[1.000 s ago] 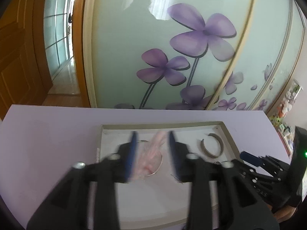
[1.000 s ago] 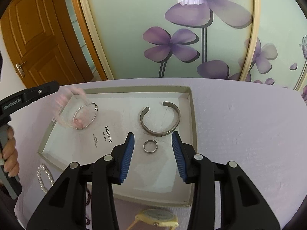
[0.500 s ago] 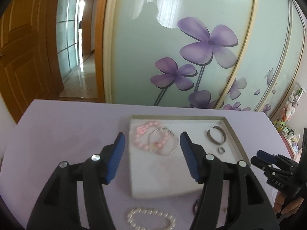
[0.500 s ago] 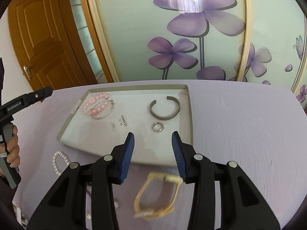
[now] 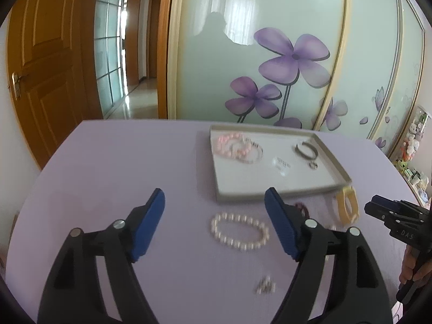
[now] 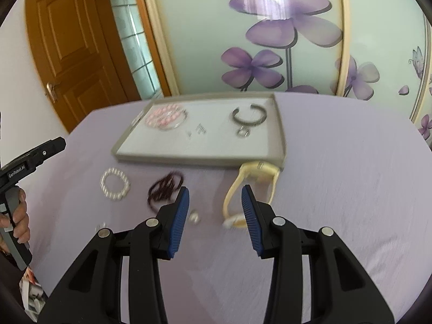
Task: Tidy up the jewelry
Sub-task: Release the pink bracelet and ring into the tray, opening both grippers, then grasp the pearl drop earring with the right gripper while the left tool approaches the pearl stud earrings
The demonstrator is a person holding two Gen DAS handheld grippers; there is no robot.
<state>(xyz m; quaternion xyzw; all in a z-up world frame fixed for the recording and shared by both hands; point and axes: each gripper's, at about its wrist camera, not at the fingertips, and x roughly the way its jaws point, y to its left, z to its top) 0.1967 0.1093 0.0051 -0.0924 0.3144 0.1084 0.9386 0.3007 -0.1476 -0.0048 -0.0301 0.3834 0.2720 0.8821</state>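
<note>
A grey tray (image 5: 272, 197) (image 6: 199, 159) lies on the purple table and holds a pink bead bracelet (image 5: 232, 145) (image 6: 162, 116), a thin silver bangle (image 5: 252, 154), a dark metal cuff (image 5: 306, 148) (image 6: 249, 114) and a small ring (image 5: 313, 165) (image 6: 243, 132). In front of it lie a white pearl bracelet (image 5: 239, 232) (image 6: 114, 183), a dark red bead string (image 6: 164, 186) and a yellow watch (image 6: 251, 189) (image 5: 347, 208). My left gripper (image 5: 214, 208) is open and empty above the pearl bracelet. My right gripper (image 6: 215, 198) is open and empty, just short of the watch.
Small silver earrings lie loose on the table (image 5: 266, 287) (image 6: 194, 217). A sliding glass wall with purple flowers (image 5: 283, 62) stands behind the table, a wooden door (image 6: 73, 48) to the left. The table's edge curves round on the left and right.
My left gripper let go of the pink bracelet in the tray, opened wide and drew back. My right gripper also drew back from the tray towards the watch.
</note>
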